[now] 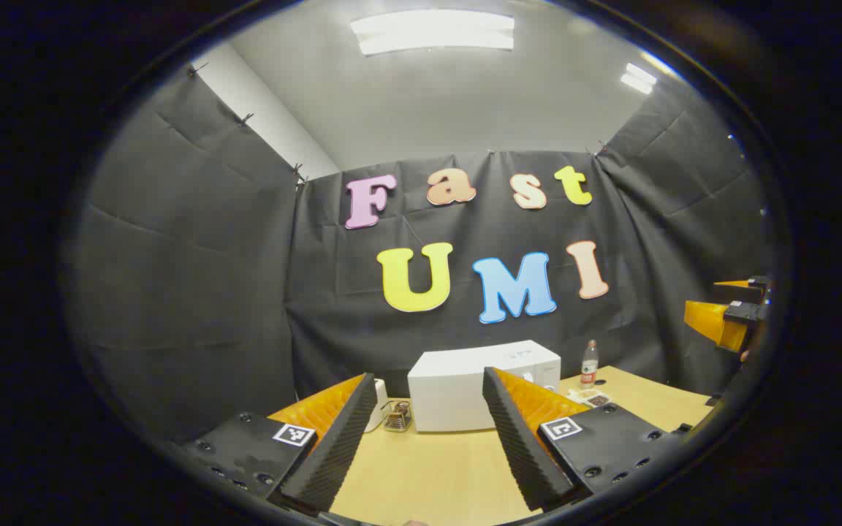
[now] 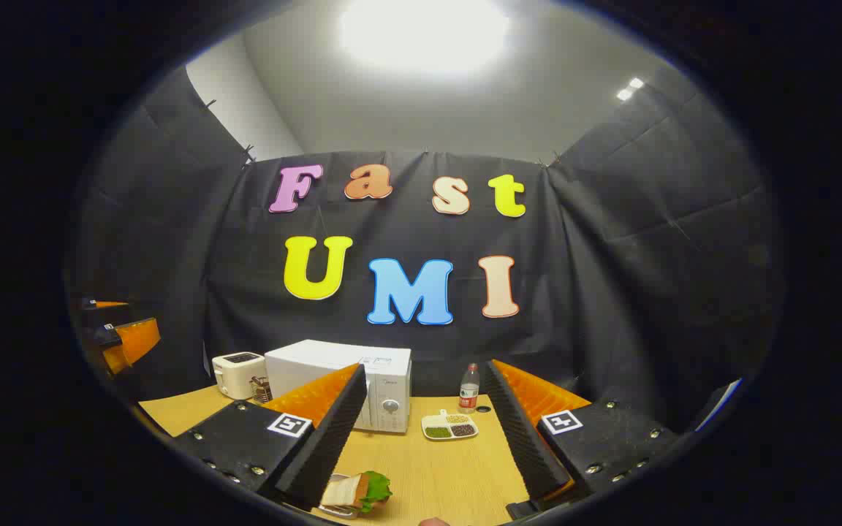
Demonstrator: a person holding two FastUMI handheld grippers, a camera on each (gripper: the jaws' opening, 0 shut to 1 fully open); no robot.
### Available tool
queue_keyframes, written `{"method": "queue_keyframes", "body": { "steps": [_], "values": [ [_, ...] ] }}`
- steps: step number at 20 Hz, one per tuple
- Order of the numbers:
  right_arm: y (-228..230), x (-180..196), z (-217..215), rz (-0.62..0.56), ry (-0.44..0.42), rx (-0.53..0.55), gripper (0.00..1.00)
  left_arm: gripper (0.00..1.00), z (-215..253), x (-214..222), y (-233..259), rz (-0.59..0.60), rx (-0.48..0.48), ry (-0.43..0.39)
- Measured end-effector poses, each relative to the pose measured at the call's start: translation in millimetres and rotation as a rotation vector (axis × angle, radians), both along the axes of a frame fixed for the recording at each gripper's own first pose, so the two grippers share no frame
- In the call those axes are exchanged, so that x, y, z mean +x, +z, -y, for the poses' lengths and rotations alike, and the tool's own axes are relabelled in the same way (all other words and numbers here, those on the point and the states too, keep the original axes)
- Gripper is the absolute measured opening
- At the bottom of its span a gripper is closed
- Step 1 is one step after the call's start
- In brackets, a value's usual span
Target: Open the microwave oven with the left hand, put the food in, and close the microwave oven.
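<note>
With both grippers held above the pale wood-grain table (image 2: 435, 467), we see the boxy white microwave (image 2: 340, 380) at the back, against the wall cloth, door closed. In the left gripper view our left gripper (image 1: 428, 438) is spread wide, ribbed wedge-shaped pads gripping nothing, the microwave framed between them. In the right gripper view our right gripper (image 2: 425, 446) is equally wide apart and empty. The food, a sandwich (image 2: 355, 491) with leafy green lettuce on a small tray, lies on the table just beside the right gripper's left finger; we can't tell if they touch. A rounded white toaster (image 2: 238, 374) sits left of the microwave. A clear plastic bottle (image 2: 469, 389) and a compartmented dish (image 2: 450, 427) of grains sit to its right.
</note>
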State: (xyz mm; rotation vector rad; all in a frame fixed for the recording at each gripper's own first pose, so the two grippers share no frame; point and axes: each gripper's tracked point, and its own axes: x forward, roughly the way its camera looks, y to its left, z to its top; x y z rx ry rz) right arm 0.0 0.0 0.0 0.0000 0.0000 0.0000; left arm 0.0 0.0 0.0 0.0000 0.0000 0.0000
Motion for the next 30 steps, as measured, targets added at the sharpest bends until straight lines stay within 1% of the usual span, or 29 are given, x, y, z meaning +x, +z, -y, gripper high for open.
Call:
{"method": "queue_keyframes", "body": {
  "steps": [5, 10, 11, 12, 15, 16, 17, 18, 20, 21, 22, 24, 25, 29, 30],
  "values": [
    [-2, 4, 11, 0.002, 0.01, 0.004, 0.98, 0.97, 20, 5, 11, 0.013, 0.007, -0.004],
    [-6, 12, 27, 0.0, 0.021, 0.008, 0.98, 0.97, 39, 11, 10, 0.008, 0.007, 0.009],
    [-7, 12, 28, -0.002, 0.027, 0.013, 0.98, 1.0, 41, 12, 8, 0.003, 0.005, 0.014],
    [-8, 13, 31, -0.004, 0.035, 0.019, 0.98, 0.97, 45, 13, 5, 0.0, 0.001, 0.017],
    [-13, 18, 34, -0.001, 0.06, 0.03, 0.98, 0.97, 54, 25, 3, 0.002, -0.001, 0.021],
    [-15, 20, 36, -0.005, 0.055, 0.024, 0.98, 1.0, 58, 31, 1, 0.001, -0.007, 0.014],
    [-14, 22, 37, 0.002, 0.049, 0.022, 0.98, 1.0, 60, 38, 0, -0.001, -0.017, 0.01],
    [-11, 24, 36, 0.01, 0.046, 0.025, 0.98, 0.97, 61, 47, -1, 0.0, -0.026, 0.004],
    [-10, 29, 29, 0.018, 0.05, 0.026, 0.98, 0.97, 63, 70, -5, -0.001, -0.038, -0.007],
    [-13, 33, 29, 0.014, 0.042, 0.023, 0.99, 0.97, 65, 82, -7, -0.001, -0.046, -0.018],
    [-14, 37, 27, 0.009, 0.033, 0.024, 0.98, 1.0, 68, 97, -9, 0.002, -0.055, -0.029],
    [-14, 45, 23, 0.002, 0.011, 0.036, 0.98, 1.0, 72, 124, -17, -0.001, -0.072, -0.055],
    [-9, 48, 21, 0.013, -0.004, 0.041, 0.98, 0.97, 76, 137, -18, 0.004, -0.078, -0.071],
    [-10, 64, 21, 0.018, -0.078, 0.035, 0.98, 0.97, 97, 191, -35, 0.002, -0.083, -0.144],
    [-10, 66, 22, 0.019, -0.101, 0.034, 0.98, 1.0, 103, 203, -39, 0.003, -0.08, -0.167]
  ]
}}
